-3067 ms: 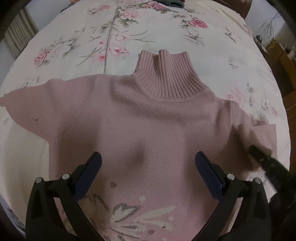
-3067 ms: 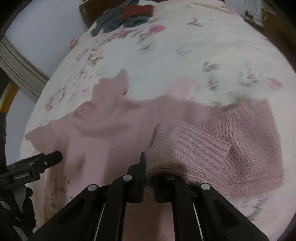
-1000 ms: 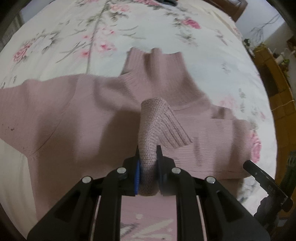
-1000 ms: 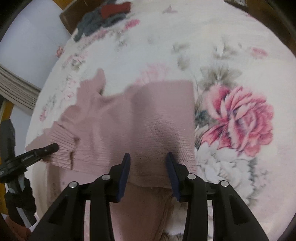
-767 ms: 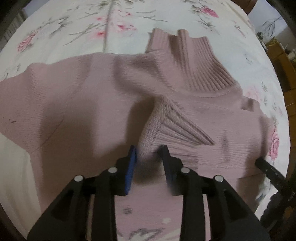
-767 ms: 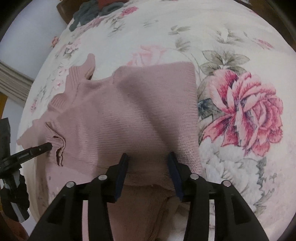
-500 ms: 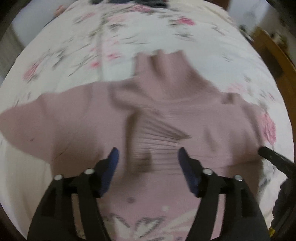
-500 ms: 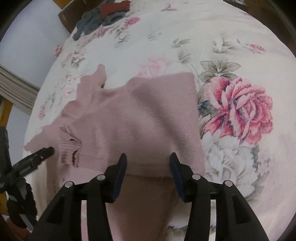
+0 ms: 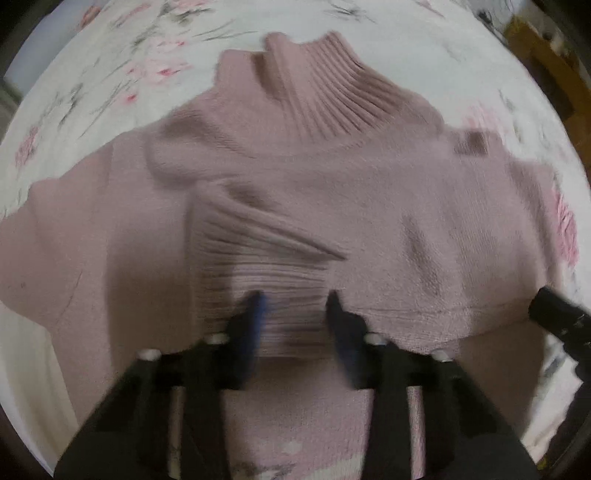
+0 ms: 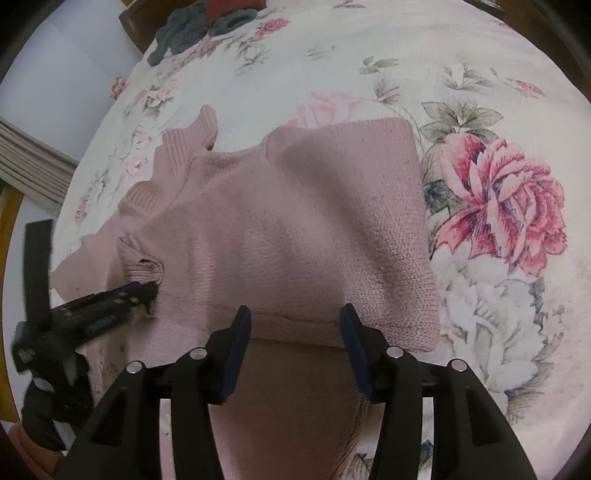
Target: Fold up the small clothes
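A pink knit sweater (image 9: 369, 192) lies flat on the bed, its ribbed turtleneck collar (image 9: 325, 92) at the far side. One sleeve is folded across the chest, and its ribbed cuff (image 9: 258, 266) rests in the middle. The other sleeve (image 9: 55, 240) is spread out to the left. My left gripper (image 9: 294, 306) is open, low over the cuff, which lies between its fingers; this view is blurred. My right gripper (image 10: 295, 314) is open at the near edge of the folded sleeve (image 10: 295, 221), holding nothing. In the right wrist view the left gripper (image 10: 144, 290) touches the cuff (image 10: 142, 266).
A floral bedsheet (image 10: 498, 206) covers the bed around the sweater. A pile of dark grey and red clothes (image 10: 207, 22) sits at the far end by a wooden headboard. Wooden furniture (image 9: 546, 66) stands off the bed's right side.
The sleeve was carried across the chest, passed to the left gripper, then let go. In the last half second the left gripper's fingers narrowed and moved onto the cuff. The right gripper opened wider.
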The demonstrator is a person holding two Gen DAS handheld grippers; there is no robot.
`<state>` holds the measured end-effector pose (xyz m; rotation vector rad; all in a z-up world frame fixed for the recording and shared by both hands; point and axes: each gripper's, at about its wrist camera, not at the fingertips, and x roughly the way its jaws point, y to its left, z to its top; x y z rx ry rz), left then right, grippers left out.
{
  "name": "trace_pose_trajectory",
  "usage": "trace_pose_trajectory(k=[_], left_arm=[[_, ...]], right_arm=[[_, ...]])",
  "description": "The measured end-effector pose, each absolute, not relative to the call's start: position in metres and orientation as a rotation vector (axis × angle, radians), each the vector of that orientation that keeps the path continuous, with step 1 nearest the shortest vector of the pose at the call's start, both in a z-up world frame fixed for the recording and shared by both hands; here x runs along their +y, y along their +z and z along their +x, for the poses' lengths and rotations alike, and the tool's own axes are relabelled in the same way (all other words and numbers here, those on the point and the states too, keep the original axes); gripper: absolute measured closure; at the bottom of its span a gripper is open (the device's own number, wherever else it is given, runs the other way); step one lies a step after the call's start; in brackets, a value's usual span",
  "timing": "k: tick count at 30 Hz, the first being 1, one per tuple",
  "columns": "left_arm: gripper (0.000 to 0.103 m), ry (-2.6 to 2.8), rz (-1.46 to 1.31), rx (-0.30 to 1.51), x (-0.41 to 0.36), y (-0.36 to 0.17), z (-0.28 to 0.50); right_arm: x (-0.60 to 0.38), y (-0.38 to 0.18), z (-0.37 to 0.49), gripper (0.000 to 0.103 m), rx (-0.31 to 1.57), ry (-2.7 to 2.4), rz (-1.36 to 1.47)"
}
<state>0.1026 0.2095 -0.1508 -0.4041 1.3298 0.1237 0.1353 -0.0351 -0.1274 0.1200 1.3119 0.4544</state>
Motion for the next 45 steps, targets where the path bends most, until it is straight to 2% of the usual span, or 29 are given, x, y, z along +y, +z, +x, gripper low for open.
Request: trace_pose_trajectory(k=[1,9,11,16,18,20,22,31,35,39,40,42,43,44,45], left_arm=[[0.098,0.113,-0.443,1.323,0.217,-0.148,0.099],[0.098,0.181,-0.433,1.242,0.278,-0.113,0.072],[0.093,0.24,-0.406,1.252,0.292,-0.114,0.066],[0.091,0.402,-0.479,1.266,0.348,-0.117,0.047],[0.083,0.406,-0.498,1.238,0.352,-0.109,0.042],[0.07,0.382,-0.489,1.218,0.343,-0.104,0.043],[0.067,0.328,-0.462,1.211,0.324,-0.104,0.052],[0.066,0.232,-0.423,1.346,0.295,-0.175,0.08],[0.062,0.204,-0.424,1.344,0.296,-0.176,0.083],[0.062,0.19,-0.529,1.309,0.313,-0.161,0.072],[0.059,0.206,-0.537,1.276,0.322,-0.15,0.064],[0.043,0.25,-0.541,1.213,0.34,-0.13,0.04],[0.03,0.272,-0.546,1.19,0.349,-0.123,0.029],[0.025,0.309,-0.559,1.165,0.366,-0.117,0.013],[0.025,0.342,-0.572,1.162,0.383,-0.115,0.002]], right_arm=[[-0.035,-0.128,0.136,0.052,1.312,0.455,0.121],[-0.035,-0.131,0.137,0.052,1.317,0.463,0.111],[-0.034,-0.131,0.137,0.052,1.316,0.461,0.103],[-0.029,-0.126,0.136,0.051,1.308,0.445,0.108],[-0.026,-0.119,0.135,0.051,1.293,0.462,0.127],[-0.019,-0.114,0.135,0.051,1.285,0.489,0.144],[-0.009,-0.112,0.136,0.051,1.285,0.511,0.144],[0.02,-0.15,0.142,0.051,1.35,0.486,0.08],[0.024,-0.152,0.141,0.039,1.352,0.491,0.083],[0.038,-0.139,0.139,0.038,1.363,0.468,0.011],[0.04,-0.128,0.135,0.038,1.355,0.49,0.032],[0.042,-0.11,0.128,0.038,1.331,0.523,0.066],[0.044,-0.104,0.124,0.038,1.326,0.534,0.074],[0.048,-0.097,0.119,0.038,1.321,0.549,0.083],[0.052,-0.093,0.114,0.038,1.321,0.558,0.084]])
